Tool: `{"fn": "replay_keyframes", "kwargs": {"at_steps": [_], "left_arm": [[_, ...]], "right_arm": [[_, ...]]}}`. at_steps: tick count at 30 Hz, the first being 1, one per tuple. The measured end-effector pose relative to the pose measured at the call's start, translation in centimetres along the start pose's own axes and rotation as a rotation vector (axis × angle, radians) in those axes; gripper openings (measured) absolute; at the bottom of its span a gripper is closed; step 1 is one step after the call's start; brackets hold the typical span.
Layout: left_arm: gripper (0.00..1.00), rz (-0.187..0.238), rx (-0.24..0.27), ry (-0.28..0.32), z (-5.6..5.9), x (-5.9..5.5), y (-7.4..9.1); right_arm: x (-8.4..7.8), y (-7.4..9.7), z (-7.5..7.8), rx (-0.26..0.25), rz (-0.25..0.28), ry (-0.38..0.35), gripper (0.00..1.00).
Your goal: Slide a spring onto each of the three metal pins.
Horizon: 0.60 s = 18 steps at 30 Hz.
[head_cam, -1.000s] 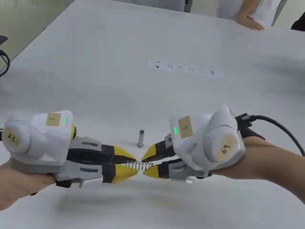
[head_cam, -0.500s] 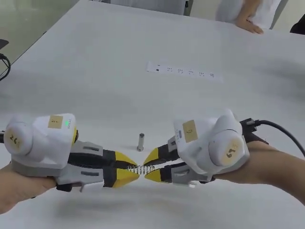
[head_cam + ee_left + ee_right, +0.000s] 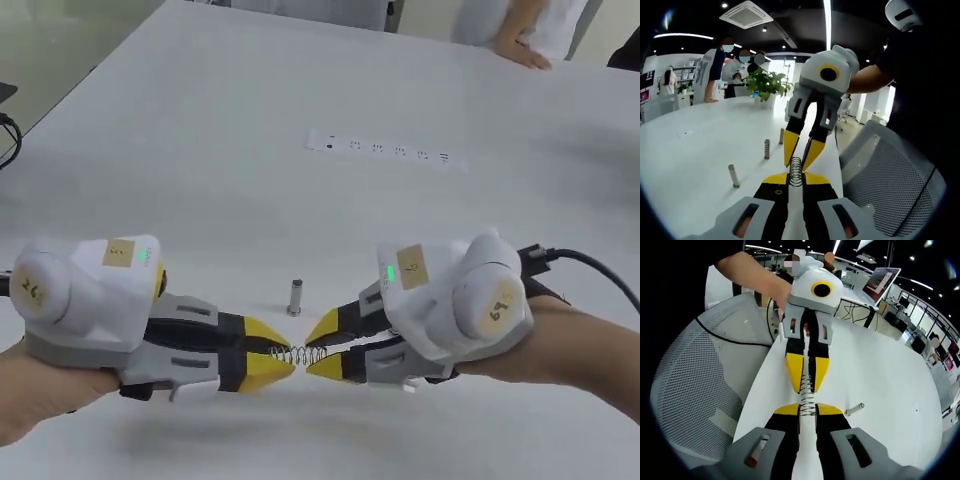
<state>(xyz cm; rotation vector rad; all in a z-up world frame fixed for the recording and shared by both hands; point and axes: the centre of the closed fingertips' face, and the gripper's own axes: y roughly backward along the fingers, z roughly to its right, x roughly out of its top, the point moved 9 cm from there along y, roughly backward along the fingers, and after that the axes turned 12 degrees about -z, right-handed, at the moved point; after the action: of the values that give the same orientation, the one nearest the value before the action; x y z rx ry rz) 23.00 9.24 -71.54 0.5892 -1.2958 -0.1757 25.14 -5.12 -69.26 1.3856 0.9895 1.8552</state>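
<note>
Close to the near edge of the white worktop, two hand-held grippers are meeting tip to tip. The left gripper is pinching one end of a small coil spring between its yellow jaws, and the right gripper is clamping the other end. Just beyond, a bare metal pin is standing upright. In the left gripper view, a second pin and a third pin are standing farther off, each wearing a spring. A power strip is lying toward the far edge.
</note>
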Motion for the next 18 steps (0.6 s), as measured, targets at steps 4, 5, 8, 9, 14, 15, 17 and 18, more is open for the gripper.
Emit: {"fn": "replay_keyframes", "kwargs": {"at_steps": [4, 5, 8, 9, 14, 15, 17, 18], "left_arm": [[0.01, 0.004, -0.001, 0.004, 0.04, 0.02, 0.07], [0.01, 0.007, -0.001, 0.005, 0.03, 0.02, 0.11], [0.01, 0.009, 0.000, 0.004, 0.00, 0.05, 0.18], [0.01, 0.010, -0.001, 0.007, -0.01, 0.07, 0.22], [0.01, 0.012, -0.002, 0.009, -0.04, 0.06, 0.33], [0.01, 0.012, -0.002, 0.009, -0.04, 0.04, 0.33], [0.01, 0.012, -0.003, 0.010, -0.03, -0.01, 0.30], [0.01, 0.014, -0.002, 0.009, -0.04, -0.02, 0.29]], "right_arm": [[-0.39, 0.09, 0.04, 0.003, -0.005, -0.008, 0.09], [-0.46, 0.12, 0.05, 0.002, -0.004, -0.009, 0.09], [-0.51, 0.18, 0.14, 0.004, 0.014, -0.029, 0.09], [-0.55, 0.18, 0.15, 0.003, 0.017, -0.031, 0.09], [-0.60, 0.18, 0.16, 0.010, 0.042, -0.054, 0.08], [-0.60, 0.18, 0.15, 0.012, 0.043, -0.062, 0.08], [-0.63, 0.16, 0.17, 0.017, 0.043, -0.075, 0.07], [-0.63, 0.17, 0.17, 0.018, 0.042, -0.082, 0.07]]}}
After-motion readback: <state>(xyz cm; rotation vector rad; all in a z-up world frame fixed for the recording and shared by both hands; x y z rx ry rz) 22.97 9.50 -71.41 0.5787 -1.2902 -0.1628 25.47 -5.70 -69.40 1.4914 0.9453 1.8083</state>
